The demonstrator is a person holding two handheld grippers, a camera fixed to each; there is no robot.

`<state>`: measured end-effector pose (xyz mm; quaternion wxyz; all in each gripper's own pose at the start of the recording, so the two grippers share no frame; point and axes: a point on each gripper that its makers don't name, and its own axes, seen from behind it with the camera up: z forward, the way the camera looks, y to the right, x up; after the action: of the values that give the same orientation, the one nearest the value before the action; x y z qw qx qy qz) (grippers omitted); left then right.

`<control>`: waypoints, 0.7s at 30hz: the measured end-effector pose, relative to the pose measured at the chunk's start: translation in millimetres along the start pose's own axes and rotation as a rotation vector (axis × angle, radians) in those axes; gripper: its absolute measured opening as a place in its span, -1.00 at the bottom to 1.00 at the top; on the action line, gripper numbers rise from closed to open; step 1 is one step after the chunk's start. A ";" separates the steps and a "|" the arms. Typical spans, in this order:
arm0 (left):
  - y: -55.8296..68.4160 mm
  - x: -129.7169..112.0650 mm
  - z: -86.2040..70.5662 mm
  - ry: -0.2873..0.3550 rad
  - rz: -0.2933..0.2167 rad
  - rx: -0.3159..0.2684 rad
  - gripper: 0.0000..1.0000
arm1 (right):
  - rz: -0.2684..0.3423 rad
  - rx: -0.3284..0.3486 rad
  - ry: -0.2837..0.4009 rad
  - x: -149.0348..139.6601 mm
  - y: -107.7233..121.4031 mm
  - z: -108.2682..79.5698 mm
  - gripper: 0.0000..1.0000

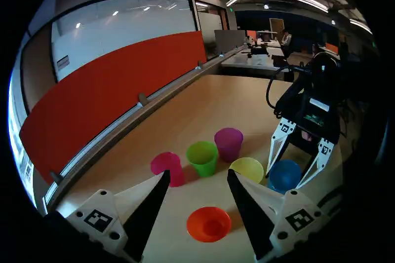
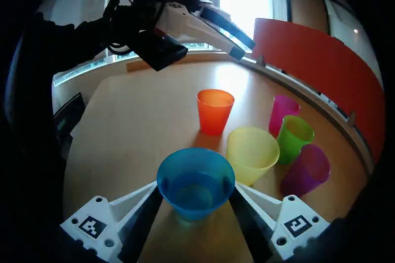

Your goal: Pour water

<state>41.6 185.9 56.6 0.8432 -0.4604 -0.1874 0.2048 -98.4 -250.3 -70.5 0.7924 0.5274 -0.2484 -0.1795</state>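
The blue cup [image 2: 196, 184] holds water and stands on the wooden table [image 2: 133, 115]. My right gripper [image 2: 196, 190] is shut on it, one finger pressing each side; it is also seen from outside as the right gripper [image 1: 285, 179] around the blue cup [image 1: 286, 173]. My left gripper [image 1: 198, 174] is open and hovers above the empty orange cup [image 1: 209, 223], touching nothing. In the right gripper view the left gripper [image 2: 242, 48] hangs high over the orange cup [image 2: 215, 110].
Near the blue cup stand a yellow cup [image 2: 252, 154], a green cup [image 2: 294, 137], a pink cup [image 2: 282, 112] and a purple cup [image 2: 306, 169]. An orange partition [image 1: 113, 90] runs along the table's far edge. Bare tabletop [image 1: 222, 100] lies beyond the cups.
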 end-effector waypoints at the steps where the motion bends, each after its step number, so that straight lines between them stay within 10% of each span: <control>1: 0.0 -1.0 1.3 -0.003 -0.002 -0.002 0.71 | -0.001 0.000 0.003 0.8 0.0 -0.6 0.77; 21: -3.3 -16.7 24.0 -0.060 -0.037 -0.042 0.71 | 0.004 -0.027 0.056 12.9 4.2 -21.4 0.77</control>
<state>16.0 192.4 69.5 0.8310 -0.4680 -0.2253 0.1990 -75.4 -239.8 -70.8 0.8065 0.5209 -0.2247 -0.1663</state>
